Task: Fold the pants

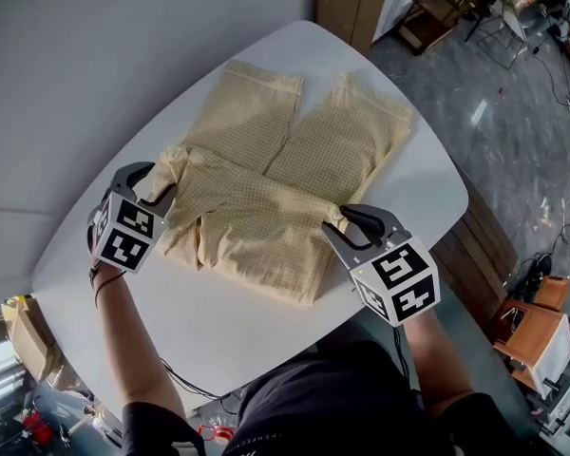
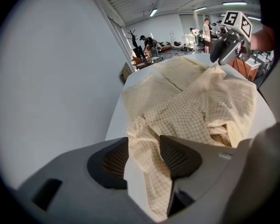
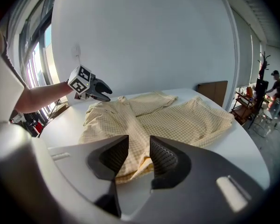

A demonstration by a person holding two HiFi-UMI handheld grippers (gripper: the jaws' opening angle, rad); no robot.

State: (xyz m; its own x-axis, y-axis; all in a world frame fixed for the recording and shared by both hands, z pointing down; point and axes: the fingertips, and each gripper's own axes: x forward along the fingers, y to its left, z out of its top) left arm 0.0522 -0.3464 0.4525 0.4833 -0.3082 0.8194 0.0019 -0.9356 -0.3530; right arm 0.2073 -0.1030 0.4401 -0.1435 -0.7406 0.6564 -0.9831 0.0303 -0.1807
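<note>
Left gripper (image 2: 143,158): jaws apart, corner of pants (image 2: 196,106) lying loose between them, cloth against one pad, gap at other. Right gripper (image 3: 139,154): jaws apart, folded pants edge just past tips, not pinched. Pants pale yellow, checked, flat on white table (image 1: 230,323); near part doubled over, two legs spread away from person. Grippers at opposite ends of doubled part.
</note>
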